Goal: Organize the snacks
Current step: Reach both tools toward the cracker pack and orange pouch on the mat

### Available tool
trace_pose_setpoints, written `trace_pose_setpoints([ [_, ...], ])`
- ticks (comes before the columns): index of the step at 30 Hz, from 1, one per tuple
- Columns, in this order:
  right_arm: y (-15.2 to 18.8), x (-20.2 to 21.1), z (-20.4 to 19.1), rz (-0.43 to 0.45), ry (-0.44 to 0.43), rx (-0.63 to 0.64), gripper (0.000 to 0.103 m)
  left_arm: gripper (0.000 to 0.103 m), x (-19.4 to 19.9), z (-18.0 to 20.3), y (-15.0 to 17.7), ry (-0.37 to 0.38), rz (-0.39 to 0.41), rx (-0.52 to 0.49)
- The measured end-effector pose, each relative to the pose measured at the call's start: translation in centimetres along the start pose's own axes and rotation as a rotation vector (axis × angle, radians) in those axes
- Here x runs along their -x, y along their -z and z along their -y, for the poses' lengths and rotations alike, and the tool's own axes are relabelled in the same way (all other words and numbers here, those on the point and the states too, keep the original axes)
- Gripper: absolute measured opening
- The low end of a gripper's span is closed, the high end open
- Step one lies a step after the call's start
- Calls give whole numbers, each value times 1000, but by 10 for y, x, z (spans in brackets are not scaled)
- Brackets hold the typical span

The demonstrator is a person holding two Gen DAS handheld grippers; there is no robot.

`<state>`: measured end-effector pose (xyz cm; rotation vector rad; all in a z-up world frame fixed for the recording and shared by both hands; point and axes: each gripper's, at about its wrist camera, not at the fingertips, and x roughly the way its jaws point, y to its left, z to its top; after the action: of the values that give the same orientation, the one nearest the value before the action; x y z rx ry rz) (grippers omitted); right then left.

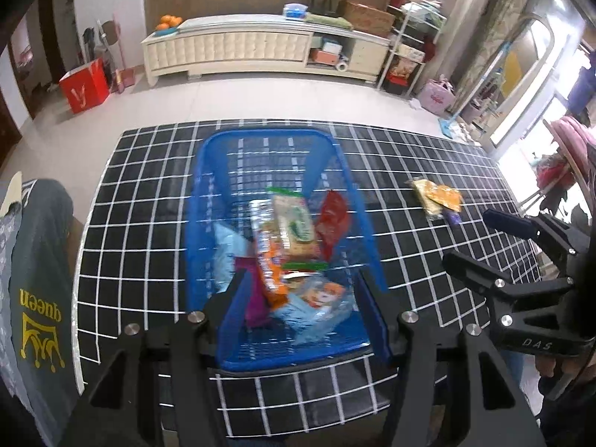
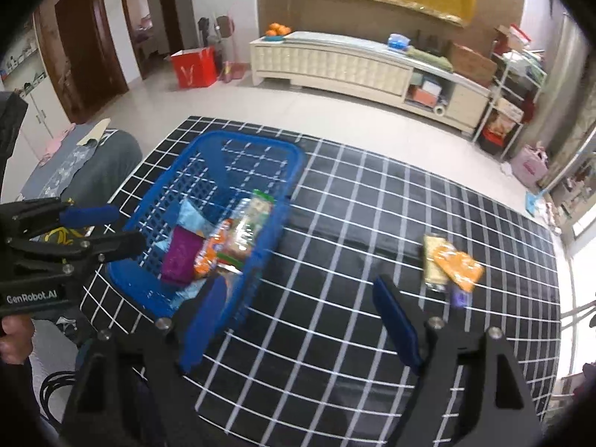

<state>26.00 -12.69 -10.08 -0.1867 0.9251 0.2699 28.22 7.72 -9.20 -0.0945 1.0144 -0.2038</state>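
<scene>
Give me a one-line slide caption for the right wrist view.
Open right gripper above the checked tablecloth, between a blue basket of snacks and loose packets.

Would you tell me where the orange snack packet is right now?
In both views the orange snack packet lies on the checked cloth, right of the blue basket.

The grey cloth (image 1: pixel 37 279) draped left of the left gripper (image 1: pixel 301 279) shows "queen" in yellow, upside down, over a crown. The right gripper (image 1: pixel 484 238) beside it carries "D A S" on its body. Seen from the right gripper's camera, the left gripper's body reads "GenRobot.AI". Snack wrappers are too blurred to read.
</scene>
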Motion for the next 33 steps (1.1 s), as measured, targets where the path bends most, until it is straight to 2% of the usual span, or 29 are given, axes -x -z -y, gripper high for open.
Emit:
trace_pose_setpoints([
  [8,17,36,47,38,65,-38,85,55,1,66,-2,33,-4,-94],
  [16,33,43,112,25,127,-84,85,55,-22,131,-13,44,-9,-171],
  [24,42,25,159,-16,140,-95,85,55,-55,184,-29,60,-42,-206],
  [26,45,19,169,-19,138,-92,85,60,-68,194,-33,40,-60,-212],
  [29,47,7,185,-40,132,-97,85,60,-86,210,-34,10,-67,-224],
  [33,49,-15,203,-77,134,-77,85,60,-118,225,-38,18,-104,-210],
])
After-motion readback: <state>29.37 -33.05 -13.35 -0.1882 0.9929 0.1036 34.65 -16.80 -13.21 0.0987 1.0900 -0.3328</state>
